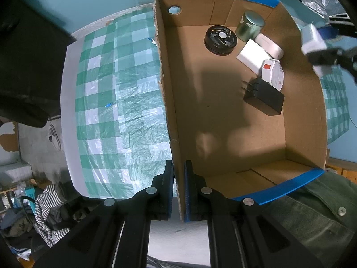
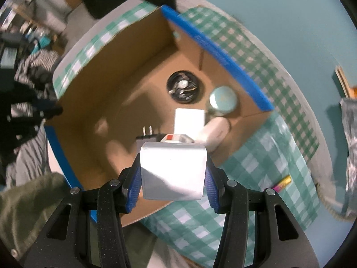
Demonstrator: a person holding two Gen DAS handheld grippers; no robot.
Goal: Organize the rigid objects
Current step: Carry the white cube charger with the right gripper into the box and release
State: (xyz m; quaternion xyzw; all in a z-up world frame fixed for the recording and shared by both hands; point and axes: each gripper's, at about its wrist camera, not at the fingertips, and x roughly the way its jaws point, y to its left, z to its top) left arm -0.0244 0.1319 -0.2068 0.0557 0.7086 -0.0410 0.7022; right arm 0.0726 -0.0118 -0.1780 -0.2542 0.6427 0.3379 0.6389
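Above the cardboard box (image 2: 93,102), the right tool (image 2: 173,178) grips a white block (image 2: 173,172) upright.

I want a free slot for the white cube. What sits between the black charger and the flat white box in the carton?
The left wrist view shows an octagonal white pack with a red label between the black charger and the flat white box, touching both.

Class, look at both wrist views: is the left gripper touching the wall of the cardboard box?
Touching. The left wrist view shows the left gripper shut on the cardboard box, one blue pad pressed against each side of its wall.
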